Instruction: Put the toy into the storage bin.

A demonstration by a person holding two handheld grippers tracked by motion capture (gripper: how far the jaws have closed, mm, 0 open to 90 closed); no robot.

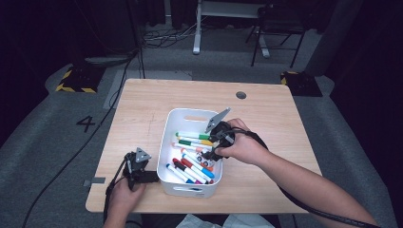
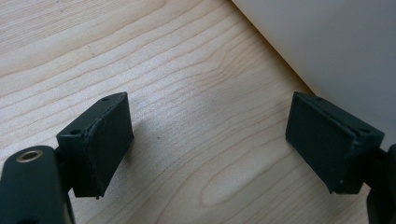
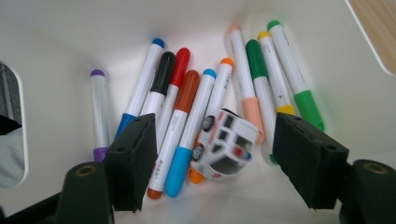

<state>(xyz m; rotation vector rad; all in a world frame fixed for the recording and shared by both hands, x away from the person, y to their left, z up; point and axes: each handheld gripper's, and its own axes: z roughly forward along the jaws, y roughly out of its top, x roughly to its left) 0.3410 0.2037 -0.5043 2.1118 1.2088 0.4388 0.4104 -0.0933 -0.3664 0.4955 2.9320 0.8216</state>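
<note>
Hand-held gripper on the right (image 3: pixel 212 154) hangs inside the white bin (image 1: pixel 172 124) with its jaws spread and nothing pressed between them. The toy car (image 3: pixel 224 143) lies directly ahead of it, between the two pads, resting on the markers (image 3: pixel 187 107) near the bin's right wall; it seems tipped on its side, though blur makes that uncertain. Its long axis runs roughly across the gap between the jaws. The left hand-held gripper (image 2: pixel 210 140), also open, rests over the table (image 2: pixel 187 70) just outside the bin's left wall, farther from the car.
</note>
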